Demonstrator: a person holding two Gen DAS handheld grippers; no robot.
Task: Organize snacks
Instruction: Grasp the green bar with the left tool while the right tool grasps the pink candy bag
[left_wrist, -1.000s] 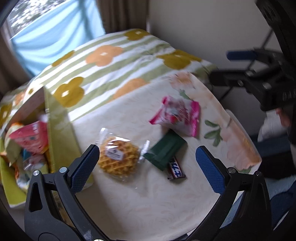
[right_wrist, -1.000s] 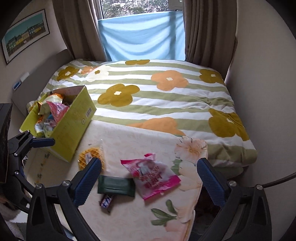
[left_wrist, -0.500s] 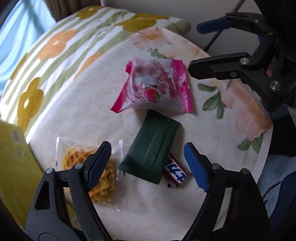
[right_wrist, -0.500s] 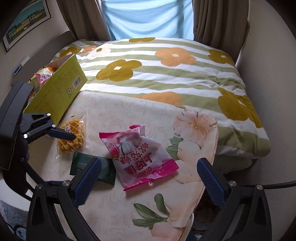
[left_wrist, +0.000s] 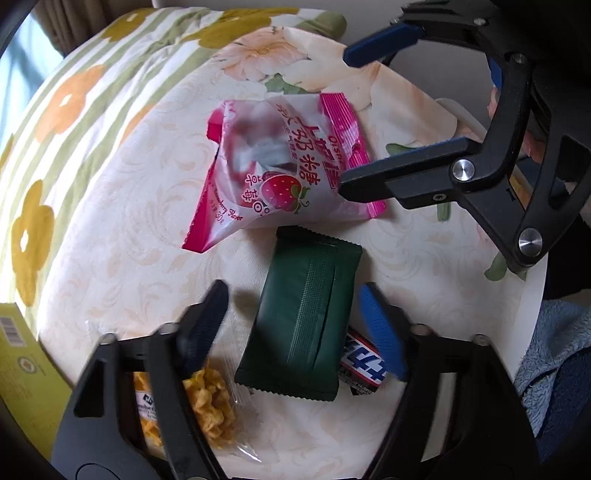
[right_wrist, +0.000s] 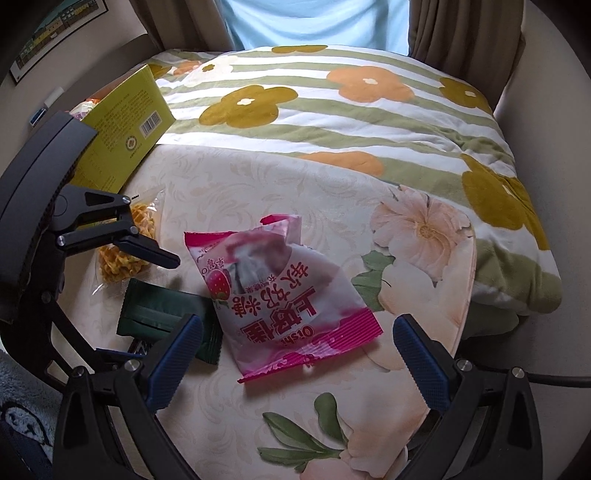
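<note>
Straddling the green packet (left_wrist: 304, 325) at six o'clock, my left gripper (left_wrist: 291, 317) has just been narrowing without touching it, while my right gripper (right_wrist: 295, 354) stands wide around the pink bag (right_wrist: 280, 295).

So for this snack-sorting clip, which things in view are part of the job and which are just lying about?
Part of the job:
pink strawberry packet
dark green packet
chocolate bar
wrapped waffle
yellow-green snack box

Just lying about:
flowered blanket
framed picture
curtains
</note>
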